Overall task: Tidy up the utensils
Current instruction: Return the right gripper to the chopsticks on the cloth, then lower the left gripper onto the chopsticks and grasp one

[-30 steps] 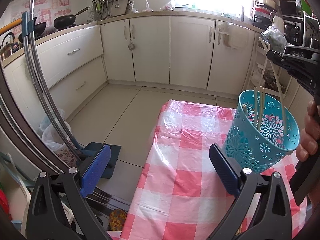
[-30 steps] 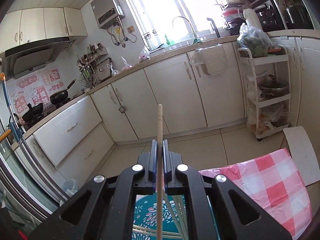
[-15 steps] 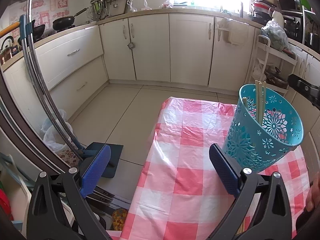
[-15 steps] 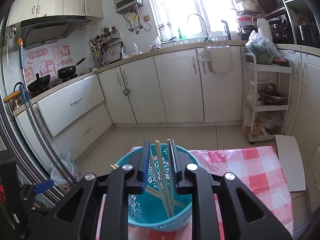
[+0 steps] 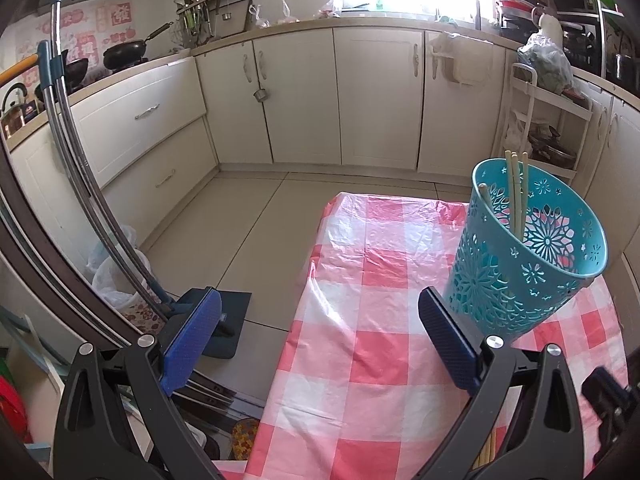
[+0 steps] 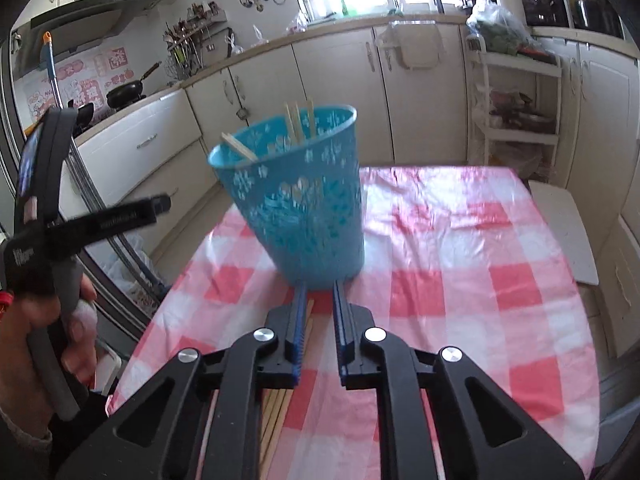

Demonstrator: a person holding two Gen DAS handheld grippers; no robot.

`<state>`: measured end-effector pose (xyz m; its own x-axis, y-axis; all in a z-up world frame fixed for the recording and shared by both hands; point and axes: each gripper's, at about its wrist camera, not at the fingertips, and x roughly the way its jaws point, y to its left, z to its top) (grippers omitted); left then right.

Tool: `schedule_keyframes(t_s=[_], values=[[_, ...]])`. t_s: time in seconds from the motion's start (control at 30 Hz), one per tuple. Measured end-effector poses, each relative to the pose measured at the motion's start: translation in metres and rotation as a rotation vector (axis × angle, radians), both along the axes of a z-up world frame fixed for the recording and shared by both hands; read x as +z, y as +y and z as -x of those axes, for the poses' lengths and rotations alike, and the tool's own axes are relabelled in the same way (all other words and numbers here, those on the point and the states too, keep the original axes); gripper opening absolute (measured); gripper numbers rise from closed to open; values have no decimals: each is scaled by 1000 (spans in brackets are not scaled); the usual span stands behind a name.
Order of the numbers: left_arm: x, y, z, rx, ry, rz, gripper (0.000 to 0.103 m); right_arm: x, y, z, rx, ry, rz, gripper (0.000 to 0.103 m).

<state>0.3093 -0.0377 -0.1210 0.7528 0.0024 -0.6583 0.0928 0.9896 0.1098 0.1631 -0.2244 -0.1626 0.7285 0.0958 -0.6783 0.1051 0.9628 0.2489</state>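
Observation:
A teal openwork basket (image 5: 520,280) (image 6: 304,208) stands on the pink checked tablecloth (image 5: 360,280) with several pale chopsticks (image 5: 516,192) (image 6: 298,122) upright in it. My left gripper (image 5: 320,300) is open wide, its right pad just left of the basket's foot, with nothing between the pads. My right gripper (image 6: 319,288) hangs low over the cloth just in front of the basket; its jaws are closing, a narrow gap remains and nothing is in it. More chopsticks (image 6: 280,412) lie on the cloth under its left finger.
A hand holds the left gripper's handle (image 6: 52,240) at the table's left edge. A white board (image 6: 560,220) lies off the table's right side, with a white trolley rack (image 6: 516,100) behind. On the floor at left are a dustpan (image 5: 216,320) and plastic bags (image 5: 112,276).
The right gripper let a chopstick go into the basket, then drew back and down to the basket's near side. The left gripper stayed put.

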Motion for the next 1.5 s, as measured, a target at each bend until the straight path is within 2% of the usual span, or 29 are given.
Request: schedule_keyframes(t_s=[0.23,0.57,0.87,1.07,1.23,1.4,1.5], values=[[-11,8,3,-4,52,-14,95,-42,18,1,35,130,-27,10],[-34,24,22,-5,147,20,95,-69,35,-14,55,202,0,10],[-58,1,36,-69,210,-39,95,-73,39,-8,97,214,62,8],[-79,-26,47,-153,273,-82,95,-70,15,6,81,218,118,7],[-92,-44,52,-199,311,-95,95,-70,-11,14,17,213,62,7],[-99,-52,53,-219,348,-57,95,-74,-14,13,17,209,28,7],[-103,-54,54,-223,354,-60,95,-75,-14,14,20,206,12,7]])
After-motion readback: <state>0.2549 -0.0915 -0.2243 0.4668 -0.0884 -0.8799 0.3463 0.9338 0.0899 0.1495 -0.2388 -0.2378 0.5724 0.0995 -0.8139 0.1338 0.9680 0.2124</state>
